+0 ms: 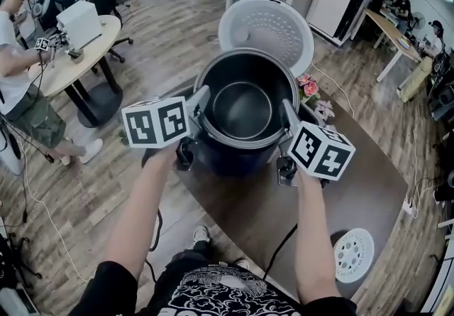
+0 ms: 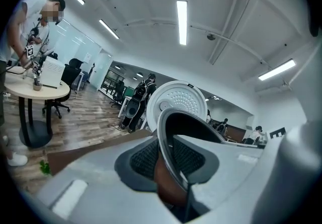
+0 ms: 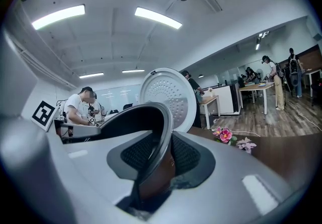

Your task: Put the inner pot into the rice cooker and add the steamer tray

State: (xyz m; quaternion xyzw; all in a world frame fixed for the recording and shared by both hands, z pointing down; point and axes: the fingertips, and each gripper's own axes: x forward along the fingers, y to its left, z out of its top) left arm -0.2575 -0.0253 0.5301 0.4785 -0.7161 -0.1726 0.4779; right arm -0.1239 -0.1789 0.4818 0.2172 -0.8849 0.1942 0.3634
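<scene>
No words, brands or nos. legible anywhere. Closest thing is b/w square code patterns, no letters, on the left cube (image 1: pixel 154 121) just behind the left gripper (image 1: pixel 201 96), and on the right cube (image 1: pixel 320 150) behind the right gripper (image 1: pixel 288 111). The shirt print (image 1: pixel 221 292), on the wearer's side of both grippers, is white on black but too tangled to read. Far right of the left gripper's jaws there's a small dark E-like mark (image 2: pixel 278 132); letter or code, can't tell.

Left gripper (image 1: pixel 201 106) and right gripper (image 1: pixel 289 115) clamp the inner pot (image 1: pixel 242 110).
</scene>
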